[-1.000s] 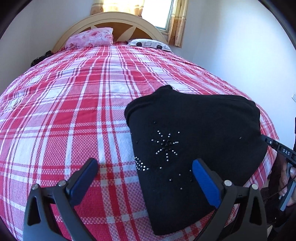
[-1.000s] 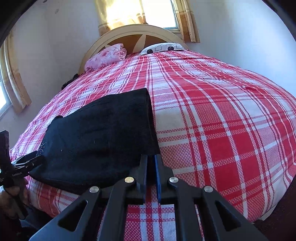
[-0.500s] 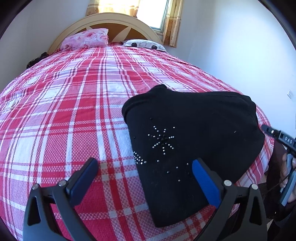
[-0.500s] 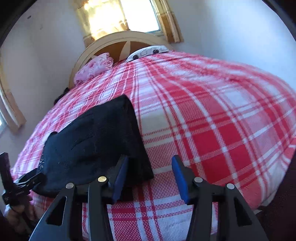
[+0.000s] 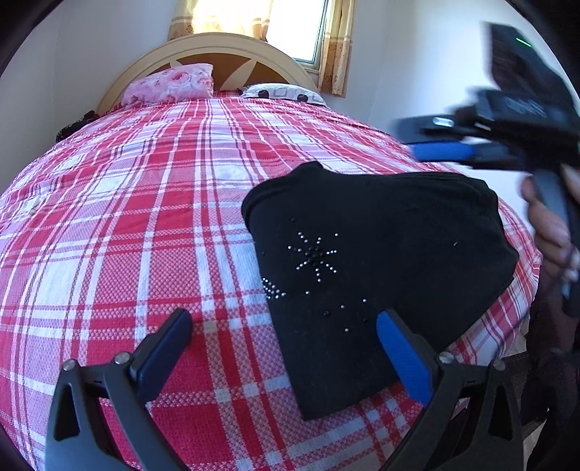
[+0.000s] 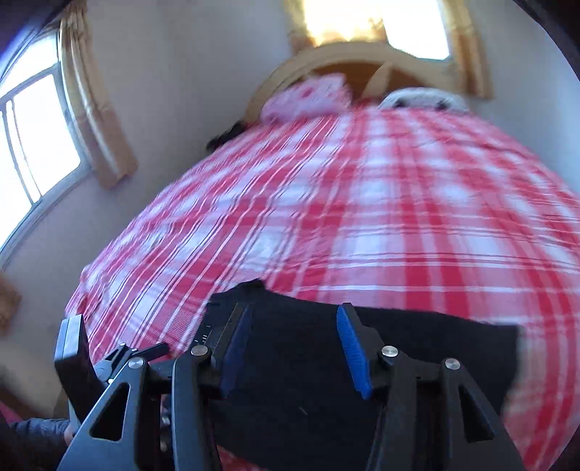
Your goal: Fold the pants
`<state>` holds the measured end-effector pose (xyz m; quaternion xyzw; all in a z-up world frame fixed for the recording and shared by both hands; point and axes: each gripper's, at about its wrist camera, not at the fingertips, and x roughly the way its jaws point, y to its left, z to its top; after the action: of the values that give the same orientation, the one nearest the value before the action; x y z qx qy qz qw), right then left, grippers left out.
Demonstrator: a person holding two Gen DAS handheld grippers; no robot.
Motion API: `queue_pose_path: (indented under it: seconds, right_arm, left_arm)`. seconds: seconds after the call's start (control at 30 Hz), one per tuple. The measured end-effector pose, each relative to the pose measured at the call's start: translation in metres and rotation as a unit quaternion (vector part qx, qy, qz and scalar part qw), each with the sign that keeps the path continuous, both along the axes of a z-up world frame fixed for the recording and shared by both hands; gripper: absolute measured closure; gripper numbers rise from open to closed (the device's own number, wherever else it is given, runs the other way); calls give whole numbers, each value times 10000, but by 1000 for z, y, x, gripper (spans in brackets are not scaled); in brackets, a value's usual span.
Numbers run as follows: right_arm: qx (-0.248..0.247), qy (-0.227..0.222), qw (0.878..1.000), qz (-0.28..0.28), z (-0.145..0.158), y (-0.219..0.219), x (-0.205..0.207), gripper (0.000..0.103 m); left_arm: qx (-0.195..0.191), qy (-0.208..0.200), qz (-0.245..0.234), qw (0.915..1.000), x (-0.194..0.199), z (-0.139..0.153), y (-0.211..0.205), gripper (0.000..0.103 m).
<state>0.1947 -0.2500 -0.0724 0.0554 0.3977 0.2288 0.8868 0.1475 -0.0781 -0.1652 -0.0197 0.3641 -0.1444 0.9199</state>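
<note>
Covering nearly everything you see, the bed (image 5: 119, 232) wears a red and white plaid cover, with a curved wooden headboard (image 5: 217, 47) at its far end. Behind that headboard a bright window (image 5: 297, 29) shows between yellow curtains (image 5: 337, 47), and your right wrist view catches a second window (image 6: 32, 137) on the side wall.

Your pants (image 5: 380, 261) lie folded into a compact black bundle near the bed's close edge, flat on the cover, with a rhinestone starburst (image 5: 315, 255) facing up.

Two pillows rest against the headboard: a pink floral one (image 5: 170, 85) and a white one with dark spots (image 5: 282, 92) just beside it.

Your left gripper (image 5: 282, 347) hovers low over the bundle's near corner with its fingers spread wide and nothing between them; one finger is above the plaid, the other above the black cloth.

Your right gripper (image 6: 293, 347) is also parted, empty, and sits above the pants; its view is motion-blurred. From the left wrist it appears raised at the right (image 5: 471, 145), with your hand (image 5: 551, 232) around its handle.
</note>
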Motion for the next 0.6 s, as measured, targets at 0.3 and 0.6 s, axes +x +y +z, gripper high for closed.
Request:
queue_pose_path:
  seconds: [0.3,0.6]
  right_arm:
    - [-371,1665,9766,1309,-56,88,84,52]
    - [-204,1887,9635,1885,-66,112,80,93]
  left_arm:
    - [-69,-169,-87,9998,-2,-3,1,0]
    - [-134,-188,-74,9997,-7,-1,4,0]
